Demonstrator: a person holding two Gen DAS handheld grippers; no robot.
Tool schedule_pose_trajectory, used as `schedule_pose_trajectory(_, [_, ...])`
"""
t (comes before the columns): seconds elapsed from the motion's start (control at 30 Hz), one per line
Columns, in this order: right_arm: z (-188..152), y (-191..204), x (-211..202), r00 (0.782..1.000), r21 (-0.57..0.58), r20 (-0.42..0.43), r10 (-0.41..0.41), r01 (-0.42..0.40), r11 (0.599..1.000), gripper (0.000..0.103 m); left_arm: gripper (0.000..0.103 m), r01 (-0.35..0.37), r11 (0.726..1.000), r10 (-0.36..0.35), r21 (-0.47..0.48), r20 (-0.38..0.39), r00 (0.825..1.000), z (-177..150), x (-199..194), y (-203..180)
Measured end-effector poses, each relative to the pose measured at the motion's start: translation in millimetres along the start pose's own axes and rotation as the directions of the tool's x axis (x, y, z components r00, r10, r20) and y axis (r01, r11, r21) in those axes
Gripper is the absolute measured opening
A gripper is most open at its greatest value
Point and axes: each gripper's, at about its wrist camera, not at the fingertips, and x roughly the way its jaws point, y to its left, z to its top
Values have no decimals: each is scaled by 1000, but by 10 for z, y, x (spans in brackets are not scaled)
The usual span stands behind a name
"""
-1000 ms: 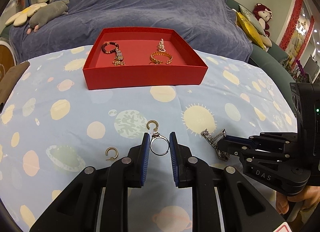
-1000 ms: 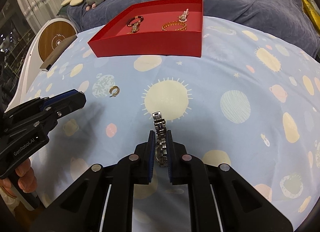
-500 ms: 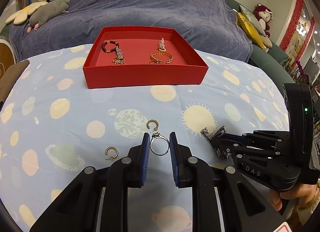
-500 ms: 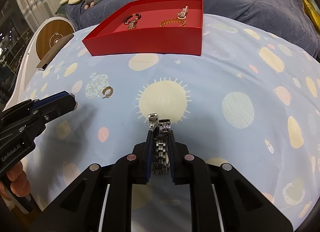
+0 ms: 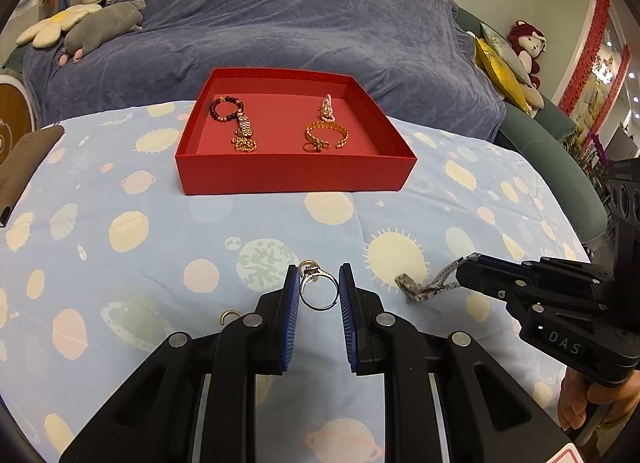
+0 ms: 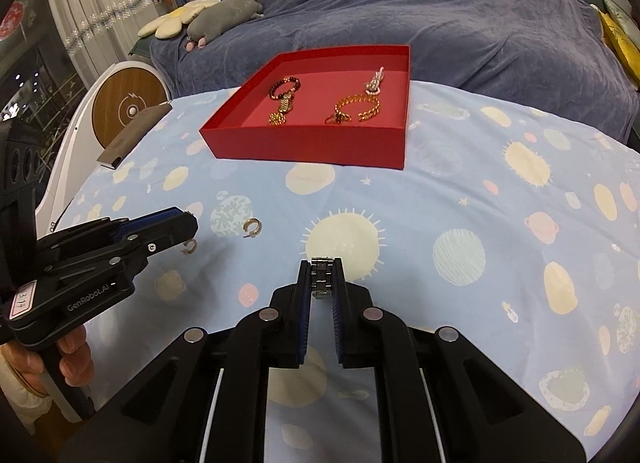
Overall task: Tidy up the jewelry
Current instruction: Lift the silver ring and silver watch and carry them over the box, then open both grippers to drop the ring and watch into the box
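Observation:
My left gripper (image 5: pixel 319 291) is shut on a silver ring (image 5: pixel 317 295) and holds it just above the cloth. My right gripper (image 6: pixel 321 279) is shut on a silver link watch band (image 6: pixel 322 278), lifted off the cloth; in the left wrist view the band (image 5: pixel 424 288) dangles from its tips. The red tray (image 5: pixel 296 179) stands ahead, holding a dark bead bracelet (image 5: pixel 226 108), gold chains (image 5: pixel 325 136) and a pink piece (image 5: pixel 328 106). Two gold hoop earrings (image 6: pixel 253 227) (image 6: pixel 189 246) lie on the cloth near the left gripper (image 6: pixel 176 223).
The table has a blue planet-print cloth (image 5: pixel 120 231). A blue-covered sofa (image 5: pixel 280 23) with plush toys (image 5: pixel 100 23) stands behind the tray. A dark flat case (image 6: pixel 134 133) lies at the table's left edge by a round white and wood device (image 6: pixel 128 111).
My right gripper has lifted the watch band off the cloth; its loose end now hangs from the tips. My left gripper has risen a little with the ring.

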Motion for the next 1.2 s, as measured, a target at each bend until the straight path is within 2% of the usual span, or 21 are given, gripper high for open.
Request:
schedule_pose_trajectory(0.27, [369, 1, -360, 995, 16, 91, 29, -30, 999, 9, 17, 7, 1000, -6, -7, 67, 998, 363, -211, 77])
schedule_pose_trajectory(0.5, [909, -64, -341, 989, 19, 148, 20, -23, 1000, 9, 17, -31, 998, 25, 51, 111, 993, 884, -141, 155])
schedule_pose_trajectory(0.63, [1249, -108, -167, 986, 20, 169, 1, -4, 1000, 9, 17, -15, 999, 10, 45, 113, 994, 1211, 64, 229])
schedule_pose_trajectory(0.8, [1570, -246, 201, 989, 45, 147, -9, 2, 999, 9, 17, -8, 1000, 5, 28, 93, 996, 1523, 466, 291])
schedule_pose_trajectory(0.97, [1744, -347, 600, 996, 56, 91, 6, -11, 998, 9, 17, 32, 999, -31, -35, 21, 999, 1751, 953, 413])
schedule_pose_trajectory(1.2, [1999, -346, 1124, 999, 45, 5, 37, -37, 998, 9, 17, 5, 999, -8, -36, -71, 997, 1960, 1492, 506])
